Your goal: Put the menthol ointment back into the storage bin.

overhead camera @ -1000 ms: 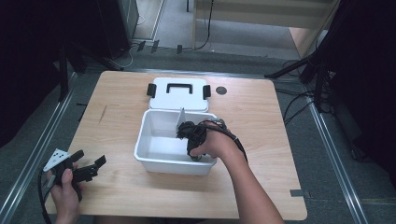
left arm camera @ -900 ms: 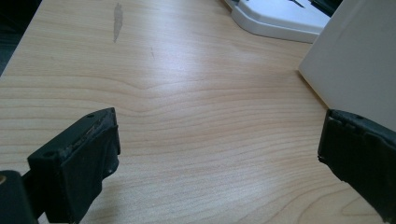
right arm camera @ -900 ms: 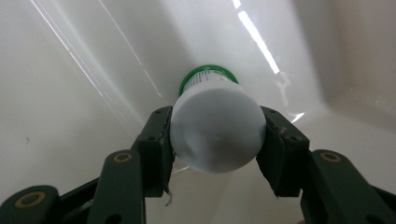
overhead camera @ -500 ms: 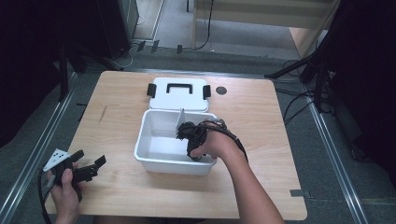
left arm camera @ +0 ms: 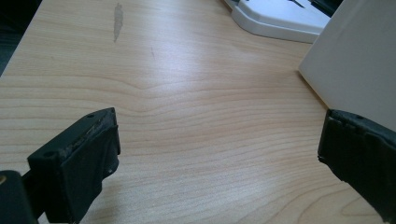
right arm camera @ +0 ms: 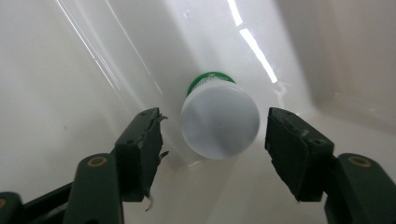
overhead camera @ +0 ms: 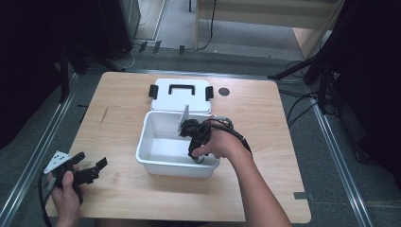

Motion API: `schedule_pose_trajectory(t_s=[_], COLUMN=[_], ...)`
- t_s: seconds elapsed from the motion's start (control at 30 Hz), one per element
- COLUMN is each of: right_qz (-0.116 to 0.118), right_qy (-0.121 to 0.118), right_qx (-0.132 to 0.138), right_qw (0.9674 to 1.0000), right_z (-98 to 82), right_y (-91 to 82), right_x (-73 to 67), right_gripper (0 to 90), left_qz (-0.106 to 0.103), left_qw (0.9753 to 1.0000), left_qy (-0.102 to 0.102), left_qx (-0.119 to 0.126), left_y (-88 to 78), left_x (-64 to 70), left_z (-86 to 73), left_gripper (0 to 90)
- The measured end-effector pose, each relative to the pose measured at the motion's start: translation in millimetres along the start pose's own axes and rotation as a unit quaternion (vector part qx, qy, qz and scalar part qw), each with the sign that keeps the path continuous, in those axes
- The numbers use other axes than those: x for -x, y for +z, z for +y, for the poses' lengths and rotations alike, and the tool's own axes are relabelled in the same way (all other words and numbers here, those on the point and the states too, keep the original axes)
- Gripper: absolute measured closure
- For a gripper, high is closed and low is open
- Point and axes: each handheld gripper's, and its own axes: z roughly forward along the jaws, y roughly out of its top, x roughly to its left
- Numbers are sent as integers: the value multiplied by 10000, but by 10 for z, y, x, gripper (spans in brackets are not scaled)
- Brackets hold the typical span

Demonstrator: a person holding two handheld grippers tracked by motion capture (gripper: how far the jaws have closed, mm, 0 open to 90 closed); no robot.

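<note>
A white lid (overhead camera: 179, 94) with a black handle and black side latches lies flat near the table's (overhead camera: 265, 142) far edge. A small dark round disc (overhead camera: 224, 91) sits just beside its right end

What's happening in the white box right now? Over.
Right tongs in the white box, just opened, apart from the little bottle lying between them. Left tongs open over the table. Nothing in the way.

small white bottle (right arm camera: 219, 120) with green cap, lying on its side, inside white bin (overhead camera: 156, 125), near corner
</note>
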Motion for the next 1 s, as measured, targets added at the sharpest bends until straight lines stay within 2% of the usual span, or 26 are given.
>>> schedule_pose_trajectory(t_s=[0.07, 0.1, 0.2, 0.23, 0.27, 0.53, 0.57, 0.6, 0.87, 1.0], right_qz=[-11, -11, -11, -11, -46, -104, -104, -151, -242, -300], right_qy=[65, 65, 117, 117, 114, 250, 250, 260, 403, 579], right_qx=[116, 116, 347, 347, 402, 707, 707, 722, 756, 755], right_qw=[9999, 9999, 9993, 9993, 9991, 9971, 9971, 9969, 9960, 9950], right_z=[-14, -14, -50, -50, -77, -270, -270, -335, -575, -753], right_y=[-104, -104, -321, -321, -416, -779, -779, -847, -965, -984], right_x=[4, 4, 8, 8, 12, 39, 39, 48, 118, 216], right_gripper=[352, 352, 348, 348, 347, 341, 341, 340, 324, 318], left_qz=[7, 7, 2, 2, 6, -2, -2, 6, 12, 20], left_qw=[10000, 10000, 10000, 10000, 10000, 10000, 10000, 10000, 10000, 10000], left_qy=[1, 1, -11, -11, -10, -14, -14, -14, -11, -5], left_qx=[-1, -1, 6, 6, 17, 4, 4, 5, 4, -2], left_y=[0, 0, 2, 2, 5, 5, 5, 4, 3, 4], left_x=[2, 2, 1, 1, 3, 2, 2, 3, 5, 6], left_z=[0, 0, 0, 0, 0, 2, 2, 1, 1, 2], left_gripper=[0, 0, 0, 0, 0, 0, 0, 0, 0, 0])
